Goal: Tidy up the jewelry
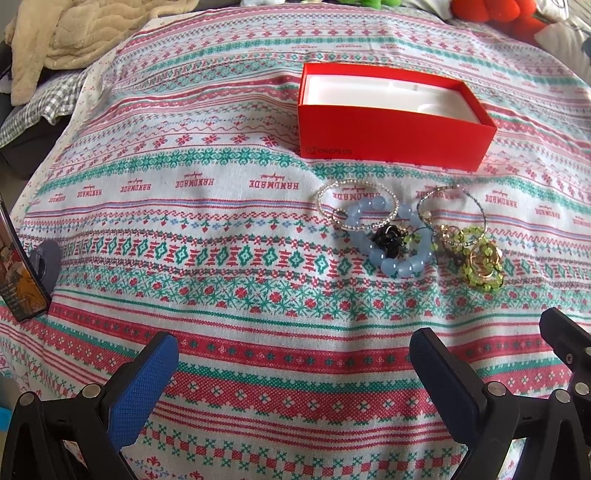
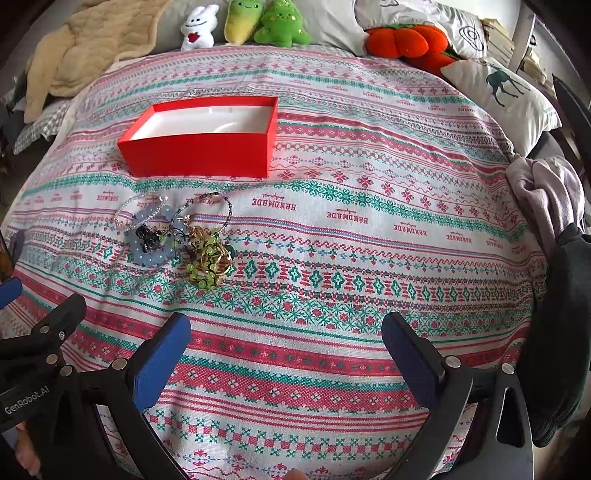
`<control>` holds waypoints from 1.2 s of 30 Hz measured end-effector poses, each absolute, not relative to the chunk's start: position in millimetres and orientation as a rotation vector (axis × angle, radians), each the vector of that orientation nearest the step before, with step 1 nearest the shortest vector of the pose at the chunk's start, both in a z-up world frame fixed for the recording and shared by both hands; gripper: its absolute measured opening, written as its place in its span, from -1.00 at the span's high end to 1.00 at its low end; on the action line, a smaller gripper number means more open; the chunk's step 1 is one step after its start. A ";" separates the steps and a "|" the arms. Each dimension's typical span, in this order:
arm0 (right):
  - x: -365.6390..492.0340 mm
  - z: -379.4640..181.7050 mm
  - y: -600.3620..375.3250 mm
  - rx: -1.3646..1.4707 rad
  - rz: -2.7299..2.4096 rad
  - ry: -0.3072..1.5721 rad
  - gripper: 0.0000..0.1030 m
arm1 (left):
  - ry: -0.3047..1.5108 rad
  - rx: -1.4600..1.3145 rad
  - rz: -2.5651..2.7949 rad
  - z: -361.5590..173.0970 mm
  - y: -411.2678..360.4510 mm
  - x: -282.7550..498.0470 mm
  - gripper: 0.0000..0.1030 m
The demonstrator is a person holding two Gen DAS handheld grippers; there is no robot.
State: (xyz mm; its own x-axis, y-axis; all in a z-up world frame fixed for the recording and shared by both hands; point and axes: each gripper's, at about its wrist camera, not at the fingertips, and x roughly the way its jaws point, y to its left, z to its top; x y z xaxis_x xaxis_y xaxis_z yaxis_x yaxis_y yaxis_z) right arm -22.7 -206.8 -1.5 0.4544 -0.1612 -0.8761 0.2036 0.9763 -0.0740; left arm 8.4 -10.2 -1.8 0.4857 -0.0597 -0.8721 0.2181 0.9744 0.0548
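Woven cloth bedspread (image 1: 221, 221), matt card box (image 1: 391, 136), glossy bead bracelets (image 1: 391, 236).

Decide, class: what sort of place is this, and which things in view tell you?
Probably a bedroom, on a bed: a patterned bedspread, pillows and plush toys along the far edge, and a beige blanket heaped in the corner.

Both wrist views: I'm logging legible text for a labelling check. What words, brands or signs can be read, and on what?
"HANDMADE": woven in repeats, upside down, on the patterned cloth.
"GenRobot.AI": on the left gripper body, seen in the right wrist view.
"ONEPLUS": faint logo on the red box front, barely legible.
Booklet print at left edge: too blurred.
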 end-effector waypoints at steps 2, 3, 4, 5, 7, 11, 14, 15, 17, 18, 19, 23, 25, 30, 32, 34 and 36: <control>-22.6 -1.6 -206.6 0.044 -0.225 1.076 -1.00 | 1.052 0.167 -0.171 -1.6 -10.4 8.5 -0.99; -22.6 -1.7 -206.8 0.043 -0.226 1.076 -1.00 | 1.052 0.167 -0.171 -1.6 -10.5 8.5 -0.99; -22.4 -1.7 -206.4 0.044 -0.226 1.076 -1.00 | 1.052 0.167 -0.170 -1.6 -10.5 8.4 -0.99; -22.3 -1.8 -206.2 0.044 -0.226 1.076 -1.00 | 1.051 0.168 -0.170 -1.4 -10.6 8.3 -0.99; -22.4 -1.8 -206.3 0.044 -0.225 1.076 -1.00 | 1.052 0.168 -0.170 -1.2 -10.8 8.2 -0.99; -22.2 -1.7 -205.9 0.044 -0.226 1.076 -1.00 | 1.050 0.170 -0.168 -1.1 -11.0 8.2 -0.99; -22.0 -1.5 -205.8 0.045 -0.226 1.077 -1.00 | 1.050 0.180 -0.160 -2.0 -10.6 8.9 -0.99; -22.2 -1.4 -206.4 0.046 -0.226 1.078 -1.00 | 1.051 0.185 -0.161 -2.7 -10.2 9.9 -0.99; -21.8 -2.9 -206.7 0.051 -0.223 1.086 -1.00 | 1.054 0.199 -0.169 -3.0 -10.6 12.5 -0.99; -20.8 -3.9 -207.0 0.054 -0.221 1.093 -1.00 | 1.051 0.206 -0.177 -2.6 -10.8 14.1 -0.99; -19.3 -5.0 -207.2 0.055 -0.218 1.104 -1.00 | 1.043 0.215 -0.186 -1.9 -11.1 15.6 -0.99; -10.4 -3.1 -205.5 0.054 -0.179 1.133 -1.00 | 1.013 0.269 -0.213 0.2 -11.8 23.3 -0.99; -4.4 1.0 -205.8 0.061 -0.156 1.137 -1.00 | 1.008 0.290 -0.233 0.0 -11.2 28.6 -0.99; 17.1 10.9 -215.9 0.139 -0.090 1.170 -1.00 | 1.040 0.263 -0.296 -0.3 -6.0 48.4 -0.99; 26.5 14.9 -217.6 0.134 -0.075 1.181 -1.00 | 1.054 0.253 -0.312 -0.5 -5.6 57.4 -0.99; 37.0 17.2 -221.3 0.134 -0.055 1.193 -1.00 | 1.049 0.239 -0.329 -0.2 -5.9 64.7 -0.99; 47.2 16.4 -226.6 0.147 -0.046 1.200 -1.00 | 1.061 0.215 -0.337 -1.2 -5.3 72.7 -0.93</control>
State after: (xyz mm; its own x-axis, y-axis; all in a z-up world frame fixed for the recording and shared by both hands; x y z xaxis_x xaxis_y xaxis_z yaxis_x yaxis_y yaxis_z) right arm 47.2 -226.6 16.4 0.3629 0.0422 -0.9309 0.1136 0.9895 0.0892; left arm 72.7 -5.3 -1.2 0.4442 -0.1668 -0.8802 0.3720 0.9282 0.0118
